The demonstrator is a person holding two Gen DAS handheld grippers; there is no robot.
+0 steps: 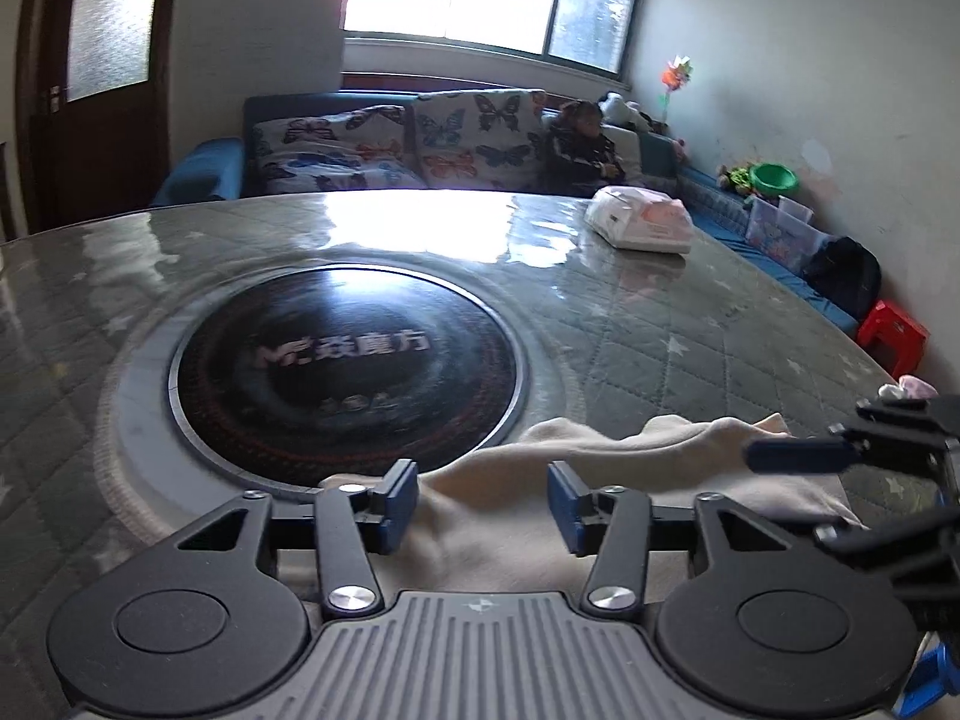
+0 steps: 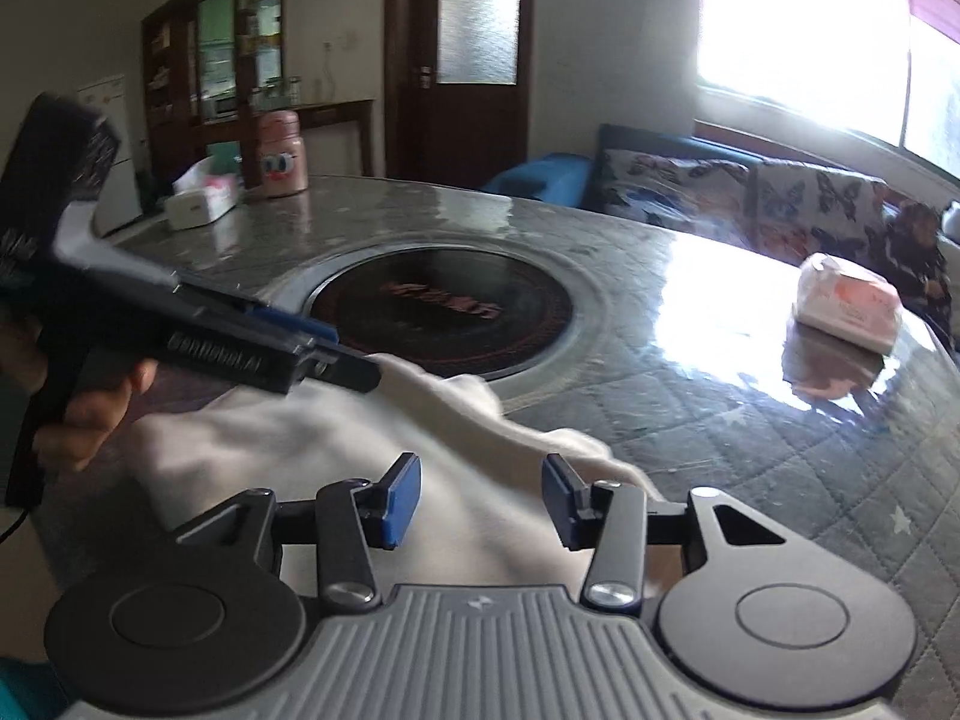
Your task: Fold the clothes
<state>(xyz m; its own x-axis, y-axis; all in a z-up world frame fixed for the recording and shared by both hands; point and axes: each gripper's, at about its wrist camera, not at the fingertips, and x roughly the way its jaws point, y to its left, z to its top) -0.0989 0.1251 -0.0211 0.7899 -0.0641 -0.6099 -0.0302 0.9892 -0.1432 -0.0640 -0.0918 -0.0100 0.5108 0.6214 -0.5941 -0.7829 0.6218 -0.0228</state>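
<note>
A cream-coloured garment (image 1: pixel 606 468) lies crumpled at the near edge of the round table, and also shows in the right wrist view (image 2: pixel 336 450). My left gripper (image 1: pixel 483 507) is open, its blue pads apart just above the cloth, holding nothing. My right gripper (image 2: pixel 480 501) is open too, hovering over the garment's right part. The right gripper enters the left wrist view from the right (image 1: pixel 852 456). The left gripper shows in a hand at the left of the right wrist view (image 2: pixel 336 354), over the cloth's far edge.
The table (image 1: pixel 690 324) has a quilted grey cover under glossy film, with a black round hotplate (image 1: pixel 348 363) in its middle. A tissue pack (image 1: pixel 642 219) lies far right. A pink jar (image 2: pixel 282 153) and white box (image 2: pixel 201 204) stand far left. A sofa stands behind.
</note>
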